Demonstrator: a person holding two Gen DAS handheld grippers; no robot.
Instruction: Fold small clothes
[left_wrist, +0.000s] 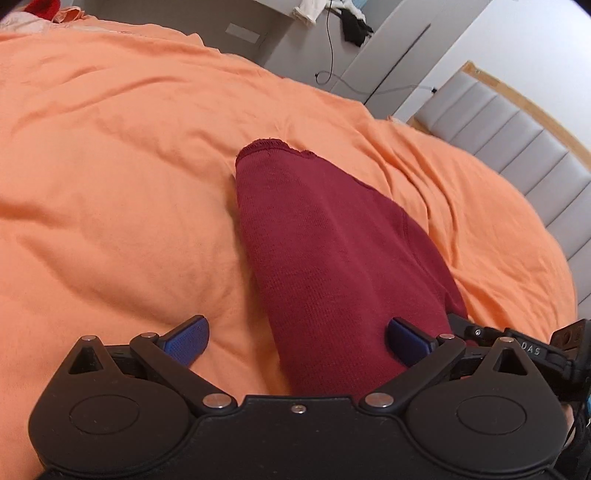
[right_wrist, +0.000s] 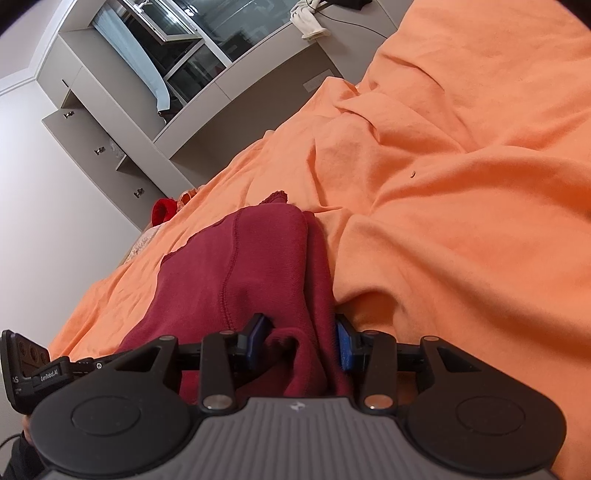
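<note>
Nearest the right wrist camera, the right gripper (right_wrist: 301, 341) has its jaws nearly closed, blue pads (right_wrist: 345, 349) pinching a bunched fold of the maroon garment (right_wrist: 236, 258). Beside it, the left gripper (left_wrist: 297, 338) has its jaws spread wide with nothing clamped; the garment (left_wrist: 325, 236) runs between its pads (left_wrist: 186, 338), against the right one only. Beyond, the garment lies lengthwise on the orange sheet (left_wrist: 110, 147), hem at the far end, with a padded headboard (left_wrist: 517, 140) and grey cabinets (right_wrist: 110, 110) further off.
</note>
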